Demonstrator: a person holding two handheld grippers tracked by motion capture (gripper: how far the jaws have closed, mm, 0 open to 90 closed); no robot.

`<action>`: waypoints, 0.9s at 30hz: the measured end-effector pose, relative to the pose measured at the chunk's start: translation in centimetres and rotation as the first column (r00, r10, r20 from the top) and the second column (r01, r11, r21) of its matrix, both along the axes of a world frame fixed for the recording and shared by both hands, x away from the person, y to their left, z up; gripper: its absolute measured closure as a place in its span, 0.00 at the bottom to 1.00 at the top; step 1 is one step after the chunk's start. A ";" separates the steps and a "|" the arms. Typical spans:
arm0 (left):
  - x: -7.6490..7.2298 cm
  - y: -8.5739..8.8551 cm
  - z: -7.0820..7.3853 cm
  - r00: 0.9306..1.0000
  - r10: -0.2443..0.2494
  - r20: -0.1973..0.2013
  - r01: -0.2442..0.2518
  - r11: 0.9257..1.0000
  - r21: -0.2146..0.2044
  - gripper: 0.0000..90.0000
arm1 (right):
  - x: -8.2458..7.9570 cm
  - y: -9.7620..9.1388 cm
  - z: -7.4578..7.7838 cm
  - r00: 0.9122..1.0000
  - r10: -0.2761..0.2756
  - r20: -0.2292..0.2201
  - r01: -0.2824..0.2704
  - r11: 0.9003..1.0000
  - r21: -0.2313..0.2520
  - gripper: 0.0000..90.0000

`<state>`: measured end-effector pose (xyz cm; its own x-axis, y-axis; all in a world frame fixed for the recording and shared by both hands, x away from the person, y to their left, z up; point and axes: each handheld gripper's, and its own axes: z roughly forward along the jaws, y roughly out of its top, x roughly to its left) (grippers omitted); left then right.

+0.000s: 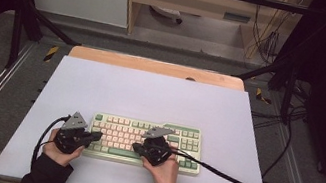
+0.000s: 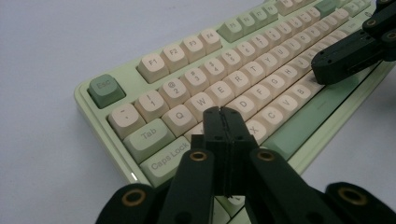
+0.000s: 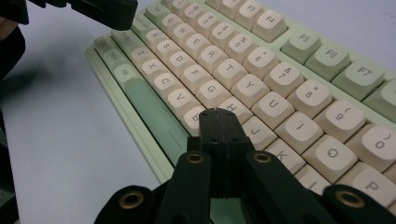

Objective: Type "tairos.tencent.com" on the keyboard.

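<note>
My left claw (image 2: 223, 114) is clenched, empty, tip over the A/S keys; right claw (image 3: 219, 116) also clenched, over B/N by the space bar (image 3: 154, 112); keyboard (image 1: 144, 141) lies near the front edge of the white surface (image 1: 150, 94); cables (image 1: 227, 176) trail off both claws; nothing blocks the keys.

Lab, black frame (image 1: 23, 11), trailing cables (image 1: 266, 39)
</note>
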<state>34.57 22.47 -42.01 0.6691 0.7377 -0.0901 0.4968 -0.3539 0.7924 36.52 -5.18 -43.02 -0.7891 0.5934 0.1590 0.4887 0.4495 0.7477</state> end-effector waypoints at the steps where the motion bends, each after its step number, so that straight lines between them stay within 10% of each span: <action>1: 0.0 0.0 0.0 1.000 0.000 0.001 0.000 1.000 0.001 1.00 | 0.0 0.0 0.0 1.000 0.001 0.001 -0.001 1.000 -0.001 1.00; 27: -0.1 -0.2 0.1 1.000 -0.012 0.002 0.012 1.000 -0.002 1.00 | -0.5 -2.3 1.4 0.999 -0.025 0.028 0.025 1.000 -0.008 1.00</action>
<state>34.51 22.23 -41.92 0.6781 0.7293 -0.0904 0.4912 -0.3583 0.7939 36.07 -7.44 -41.66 -0.7778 0.6144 0.1323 0.4793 0.4437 0.7572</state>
